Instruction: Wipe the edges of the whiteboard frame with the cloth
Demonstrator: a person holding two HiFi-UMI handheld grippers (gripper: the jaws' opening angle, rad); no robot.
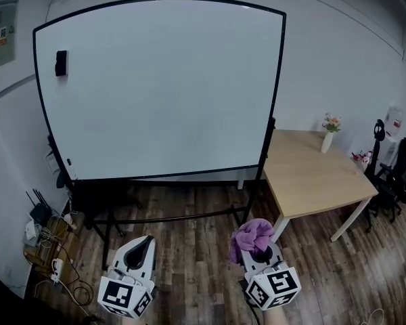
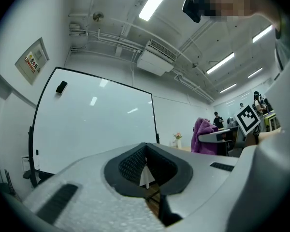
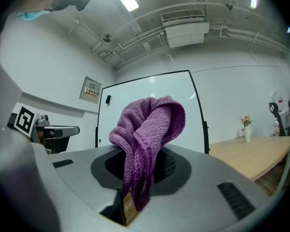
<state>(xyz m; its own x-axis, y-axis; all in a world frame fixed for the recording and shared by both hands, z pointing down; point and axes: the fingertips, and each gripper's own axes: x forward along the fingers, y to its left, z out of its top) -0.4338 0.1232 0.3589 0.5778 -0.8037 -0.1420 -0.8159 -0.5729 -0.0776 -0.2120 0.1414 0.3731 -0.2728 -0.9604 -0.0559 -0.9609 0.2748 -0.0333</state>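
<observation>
**Two grippers, one cloth, one whiteboard: cloth off the frame**

Count: two grippers, one purple cloth, one whiteboard, one eraser, one worktop, one vase.

- Left gripper (image 2: 145,167): jaws drawn together, nothing between them. Held low, in front of the board's lower left.
- Right gripper (image 3: 137,175): jaws clamped on the cloth (image 3: 147,132), which bunches up above them and hangs in a fold below. Held low, in front of the board's lower right corner.
- Cloth is well apart from the black frame (image 1: 279,80), touching no edge of it.
- Whiteboard (image 1: 159,87): upright on a dark stand, its surface bare except for the black eraser (image 1: 61,63) stuck near the upper left corner.

Room: dark wood plank floor (image 1: 196,249), white walls, a notice (image 1: 0,32) on the left wall. Strip lights and an air-conditioning unit (image 3: 186,33) hang overhead. Cables and small devices (image 1: 44,239) lie by the left wall.

The light wooden worktop (image 1: 311,178) stands just right of the board. It carries the white vase (image 1: 327,141), which holds a few flowers.
</observation>
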